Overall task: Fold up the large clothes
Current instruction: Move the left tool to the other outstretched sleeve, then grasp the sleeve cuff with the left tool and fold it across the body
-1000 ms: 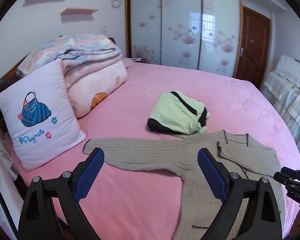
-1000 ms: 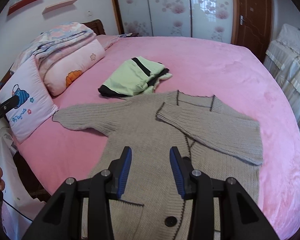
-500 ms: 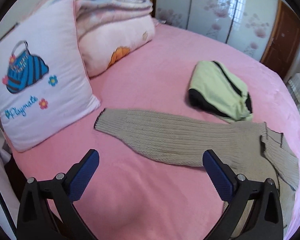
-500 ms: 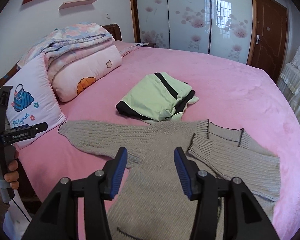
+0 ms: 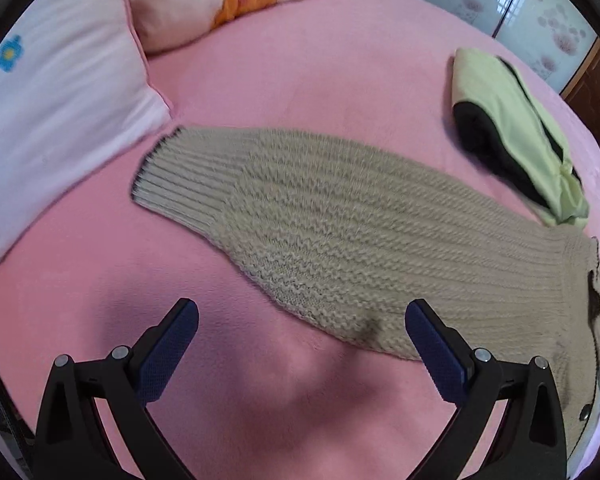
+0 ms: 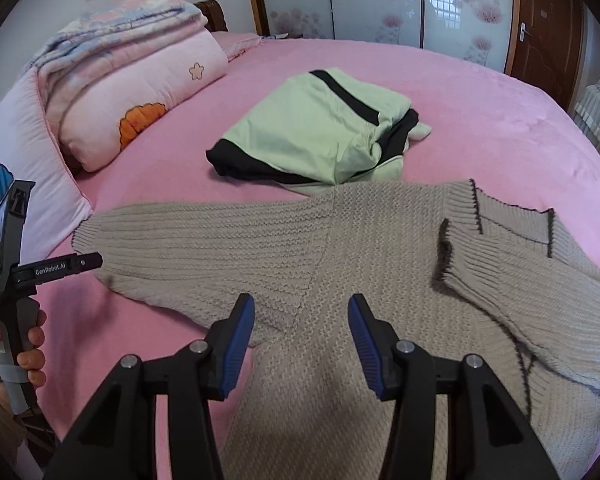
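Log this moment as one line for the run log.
left tongs: open, near outstretched sleeve | right tongs: open, above sweater | other sleeve: folded

Gaping left gripper [image 5: 302, 326] above sweater sleeve [image 5: 300, 216]

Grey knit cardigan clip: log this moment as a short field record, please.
surface: pink bed
garment: grey knit cardigan, lying flat
left sleeve: stretched out toward white pillow
right sleeve: folded across the body
left gripper: open, near the outstretched sleeve, holding nothing
right gripper: open, above the cardigan body
other clothing: folded green garment
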Available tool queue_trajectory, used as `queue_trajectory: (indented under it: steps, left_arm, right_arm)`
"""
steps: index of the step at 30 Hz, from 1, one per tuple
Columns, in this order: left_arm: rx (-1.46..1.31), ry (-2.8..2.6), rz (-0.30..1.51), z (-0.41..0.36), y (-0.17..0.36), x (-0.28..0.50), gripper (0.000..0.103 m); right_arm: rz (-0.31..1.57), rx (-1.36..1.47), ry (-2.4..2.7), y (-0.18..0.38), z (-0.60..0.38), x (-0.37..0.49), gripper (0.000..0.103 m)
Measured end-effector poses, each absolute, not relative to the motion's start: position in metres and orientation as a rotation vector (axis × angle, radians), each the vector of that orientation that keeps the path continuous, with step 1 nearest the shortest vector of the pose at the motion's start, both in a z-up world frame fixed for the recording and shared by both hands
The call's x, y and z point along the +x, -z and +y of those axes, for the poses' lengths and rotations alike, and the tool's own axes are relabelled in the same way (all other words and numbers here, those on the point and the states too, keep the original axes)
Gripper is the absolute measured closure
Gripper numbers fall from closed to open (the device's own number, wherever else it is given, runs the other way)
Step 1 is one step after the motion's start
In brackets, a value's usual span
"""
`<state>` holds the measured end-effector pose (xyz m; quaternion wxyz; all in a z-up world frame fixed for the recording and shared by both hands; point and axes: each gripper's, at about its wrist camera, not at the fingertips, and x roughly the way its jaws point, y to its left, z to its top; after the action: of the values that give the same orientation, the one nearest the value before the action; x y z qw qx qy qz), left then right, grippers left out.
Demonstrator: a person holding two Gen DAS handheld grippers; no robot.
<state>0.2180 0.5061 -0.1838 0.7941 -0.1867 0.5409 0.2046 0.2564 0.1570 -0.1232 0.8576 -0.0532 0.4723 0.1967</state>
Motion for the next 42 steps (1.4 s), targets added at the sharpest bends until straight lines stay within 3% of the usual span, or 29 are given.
queue_trajectory:
  steps: [5,6,7,9,10,17,22,26,27,30,31,36,42]
  left_arm:
    - [-0.458,-0.412,1.185,0.519,0.217,0.231,0.002]
    - [-0.461,-0.418,1.160,0.520,0.219,0.233,0.013]
    - [-0.436,-0.431,1.129,0.518,0.217,0.235,0.043]
    - [-0.356,-0.447,1.098,0.509,0.212,0.243,0.088]
    - [-0.334,-0.452,1.095,0.504,0.209,0.247,0.090]
    - [-0.183,-0.386,0.925,0.425,0.128,0.255,0.092]
    - [-0.120,-0.132,0.823,0.311,0.058,0.257,0.092]
    - [-0.051,0.088,0.817,0.201,0.045,0.260,0.091]
    - [-0.025,0.114,0.827,0.179,0.051,0.262,0.085]
    - [0.024,0.211,0.939,0.109,0.092,0.272,0.053]
    - [0.028,0.225,0.959,0.096,0.102,0.271,0.049]
    - [0.088,0.245,1.042,0.041,0.153,0.259,0.045]
    - [0.083,0.214,1.004,0.060,0.141,0.229,0.035]
  right_arm:
    - [1.016,-0.136,-0.414,0.144,0.169,0.263,0.054]
    - [1.020,-0.139,-0.416,0.147,0.169,0.263,0.054]
    - [1.023,-0.145,-0.415,0.150,0.168,0.263,0.054]
    - [1.031,-0.151,-0.412,0.153,0.165,0.263,0.054]
    - [1.036,-0.150,-0.409,0.155,0.161,0.263,0.054]
    - [1.025,-0.111,-0.369,0.143,0.107,0.253,0.054]
    - [1.015,0.021,-0.302,0.127,0.037,0.237,0.054]
    - [0.986,0.102,-0.210,0.118,-0.024,0.216,0.054]
    - [0.985,0.111,-0.196,0.119,-0.033,0.213,0.054]
    - [1.006,0.132,-0.129,0.126,-0.073,0.199,0.054]
    - [1.019,0.131,-0.110,0.130,-0.083,0.197,0.054]
    - [1.058,0.141,-0.062,0.141,-0.120,0.188,0.054]
    - [1.056,0.152,-0.072,0.144,-0.128,0.189,0.054]
